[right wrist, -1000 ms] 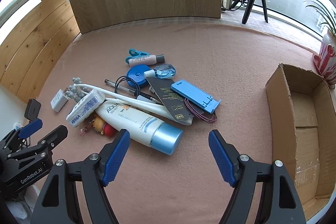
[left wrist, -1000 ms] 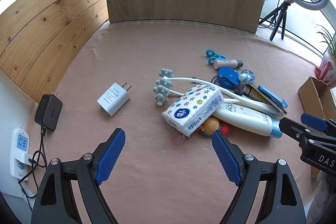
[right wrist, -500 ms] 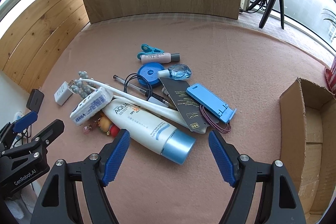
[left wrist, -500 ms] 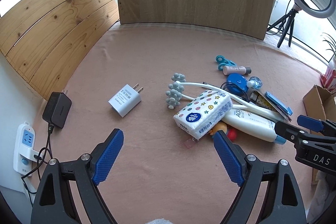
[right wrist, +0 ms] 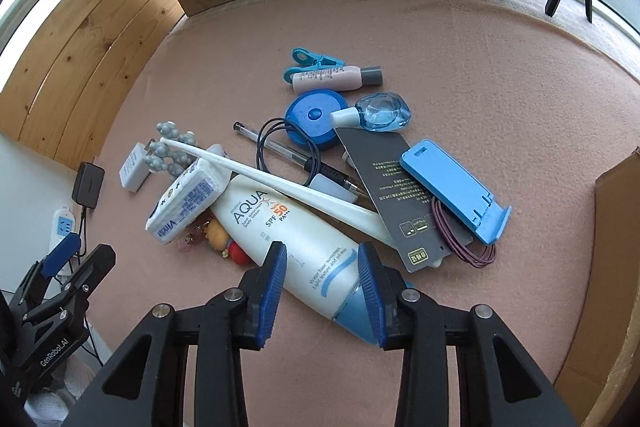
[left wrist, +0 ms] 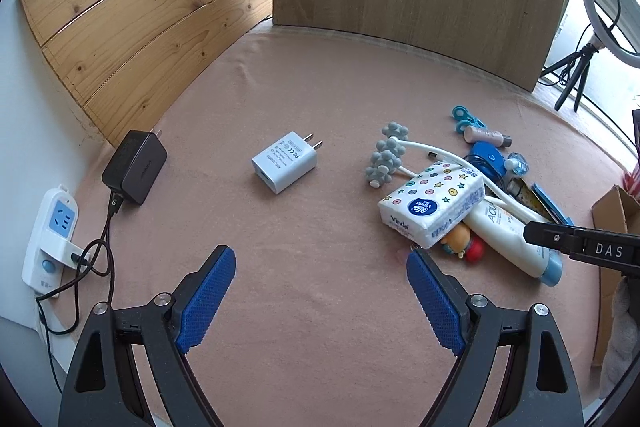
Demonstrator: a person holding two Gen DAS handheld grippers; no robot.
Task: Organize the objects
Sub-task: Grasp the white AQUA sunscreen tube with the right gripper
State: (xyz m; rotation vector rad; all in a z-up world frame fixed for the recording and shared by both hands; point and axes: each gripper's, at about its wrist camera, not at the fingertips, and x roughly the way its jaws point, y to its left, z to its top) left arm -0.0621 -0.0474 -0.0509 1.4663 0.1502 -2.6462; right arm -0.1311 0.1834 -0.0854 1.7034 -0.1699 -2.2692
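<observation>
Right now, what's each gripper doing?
Left gripper: open, empty.
Right gripper: jaws closing around the sunscreen bottle; grip not yet certain.

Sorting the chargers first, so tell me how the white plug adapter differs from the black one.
The white adapter is pale and lies alone in the open middle of the mat; the black adapter is dark and sits at the mat's left edge by the power strip. The white one has no cable that shows; the black one has a black cord running from it. Both are boxy, with two prongs pointing away from the camera.
</observation>
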